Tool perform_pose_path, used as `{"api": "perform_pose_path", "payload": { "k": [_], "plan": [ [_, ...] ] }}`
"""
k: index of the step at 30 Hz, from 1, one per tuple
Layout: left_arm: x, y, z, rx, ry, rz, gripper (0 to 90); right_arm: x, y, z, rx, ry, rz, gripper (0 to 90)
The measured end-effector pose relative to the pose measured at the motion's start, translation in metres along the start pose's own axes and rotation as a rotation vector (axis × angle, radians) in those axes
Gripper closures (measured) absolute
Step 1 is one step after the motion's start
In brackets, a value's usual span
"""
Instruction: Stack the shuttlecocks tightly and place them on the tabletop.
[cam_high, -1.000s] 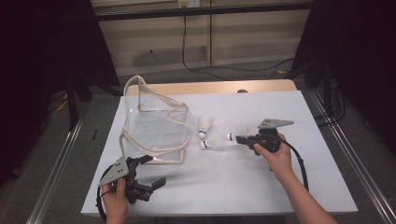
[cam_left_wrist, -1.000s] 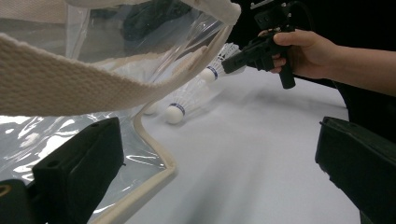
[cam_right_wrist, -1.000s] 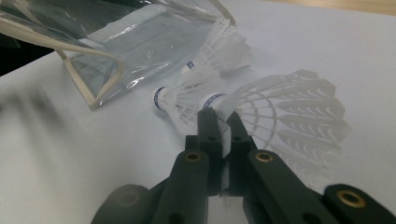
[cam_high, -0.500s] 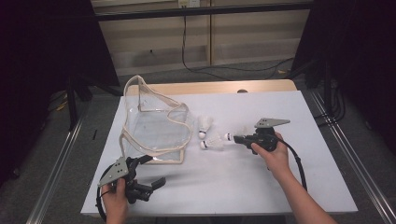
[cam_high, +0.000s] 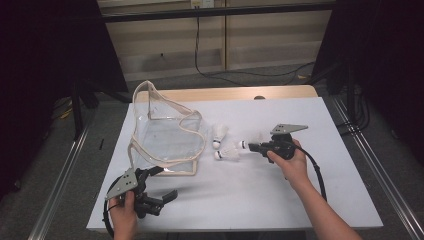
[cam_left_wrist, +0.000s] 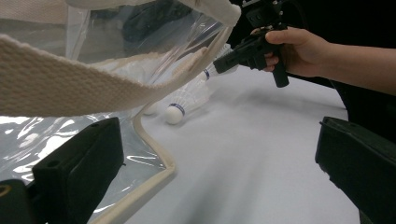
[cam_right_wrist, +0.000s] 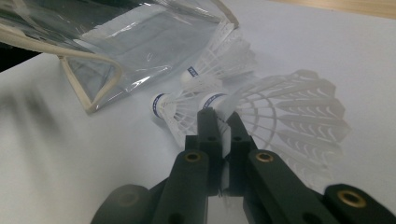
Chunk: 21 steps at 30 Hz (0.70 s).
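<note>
A white table (cam_high: 300, 200) seen from above, with a person's forearms coming in from the near edge. At the near left, the left hand (cam_high: 122, 220) holds the left gripper (cam_high: 167, 196) low over the table, just in front of the bag. Its two black jaws stand wide apart with nothing between them; in the left gripper view they frame the bag's near corner and bare tabletop.

Left of centre lies a clear plastic bag (cam_high: 165, 135) with cream fabric edging, its mouth gaping toward the middle of the table and its strap (cam_left_wrist: 70, 88) arching over it.

Just right of the bag's mouth lie two white feather shuttlecocks. One shuttlecock (cam_high: 219, 135) rests farther back, cork end toward the near side. A second shuttlecock (cam_high: 229, 154) lies nearer, cork pointing left toward the bag.

Right of these, a third shuttlecock (cam_right_wrist: 289, 107) is clamped in the right gripper (cam_right_wrist: 219, 116), whose jaws are pressed together on its feather skirt close to the cork. It is held close beside the other two. The right hand (cam_high: 292, 162) grips the tool right of centre, jaws pointing left, its black cable (cam_high: 317, 172) trailing toward the near edge.
</note>
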<state>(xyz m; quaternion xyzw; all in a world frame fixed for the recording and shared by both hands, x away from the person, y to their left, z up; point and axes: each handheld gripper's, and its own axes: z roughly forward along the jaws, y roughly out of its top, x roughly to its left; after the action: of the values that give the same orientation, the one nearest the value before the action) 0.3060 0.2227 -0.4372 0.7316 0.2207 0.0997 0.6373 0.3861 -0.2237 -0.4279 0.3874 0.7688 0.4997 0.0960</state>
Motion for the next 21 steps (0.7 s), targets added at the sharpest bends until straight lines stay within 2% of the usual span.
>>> {"api": "perform_pose_path", "payload": {
  "k": [21],
  "plan": [
    [0.0002,-0.0004,0.0005,0.001,0.001,0.0,1.2,-0.0014,0.0005,0.0036,0.007,-0.006,-0.004,88.8]
  ]
}}
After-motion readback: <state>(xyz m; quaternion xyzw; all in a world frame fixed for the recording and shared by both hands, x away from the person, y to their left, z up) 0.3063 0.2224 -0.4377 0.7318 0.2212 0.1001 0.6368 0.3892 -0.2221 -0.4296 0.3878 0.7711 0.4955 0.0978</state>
